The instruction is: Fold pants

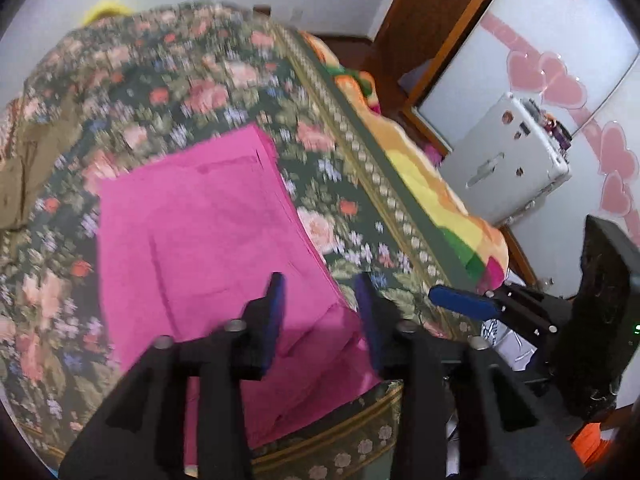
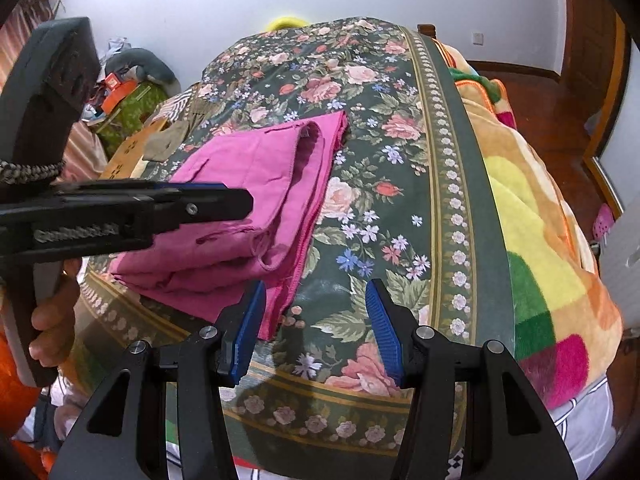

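Note:
The pink pants (image 1: 208, 232) lie folded into a thick rectangle on the floral bedspread (image 1: 168, 80); they also show in the right wrist view (image 2: 256, 200) as a stack of layers near the bed's near edge. My left gripper (image 1: 320, 312) is open and empty, hovering over the near right corner of the pants. My right gripper (image 2: 316, 320) is open and empty above the bedspread (image 2: 380, 160), just right of the pants' near corner. The left gripper's body (image 2: 120, 208) crosses the left side of the right wrist view, over the pants.
A khaki garment (image 1: 24, 160) lies at the bed's far left. A striped fleece blanket (image 2: 540, 240) hangs over the bed's right side. A grey case (image 1: 504, 164) leans by the wardrobe. Clutter (image 2: 124, 92) sits beside the bed at left.

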Demonstrator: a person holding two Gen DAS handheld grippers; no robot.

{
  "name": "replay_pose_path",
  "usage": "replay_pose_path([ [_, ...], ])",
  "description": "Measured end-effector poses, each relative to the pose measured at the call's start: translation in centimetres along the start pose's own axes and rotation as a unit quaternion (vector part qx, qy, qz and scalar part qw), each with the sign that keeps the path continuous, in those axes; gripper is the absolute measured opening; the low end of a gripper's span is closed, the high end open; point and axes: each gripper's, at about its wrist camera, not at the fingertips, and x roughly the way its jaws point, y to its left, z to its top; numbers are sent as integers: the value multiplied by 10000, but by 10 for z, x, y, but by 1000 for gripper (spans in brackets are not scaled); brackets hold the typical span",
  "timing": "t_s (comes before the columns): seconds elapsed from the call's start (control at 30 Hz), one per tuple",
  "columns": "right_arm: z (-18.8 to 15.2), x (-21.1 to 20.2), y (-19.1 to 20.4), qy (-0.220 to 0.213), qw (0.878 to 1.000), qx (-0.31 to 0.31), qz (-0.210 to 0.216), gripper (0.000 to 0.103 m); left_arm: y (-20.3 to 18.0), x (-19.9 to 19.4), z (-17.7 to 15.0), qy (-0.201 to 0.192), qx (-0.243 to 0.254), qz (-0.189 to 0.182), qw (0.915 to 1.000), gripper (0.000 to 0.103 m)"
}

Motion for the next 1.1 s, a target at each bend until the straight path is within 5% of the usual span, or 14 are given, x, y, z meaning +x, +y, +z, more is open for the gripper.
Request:
replay_pose_path([
  [0.17,8,-6,13,-180,9997,-116,105,54,13,-42,6,-709,154,471,9963,65],
  [0.33,20,-5,30,-394,9987,-195,272,65,45,-56,12,-951,176,1090,9893,75],
  [0.8,13,57,29,216,9982,-138,540,67,136,15,64,-267,-50,1721,9847,75],
  [1.0,14,58,32,209,9977,-380,516,68,157,84,83,487,234,1938,9795,76],
  [1.1,16,59,30,175,9974,-487,494,70,161,107,77,660,664,2200,9710,90],
])
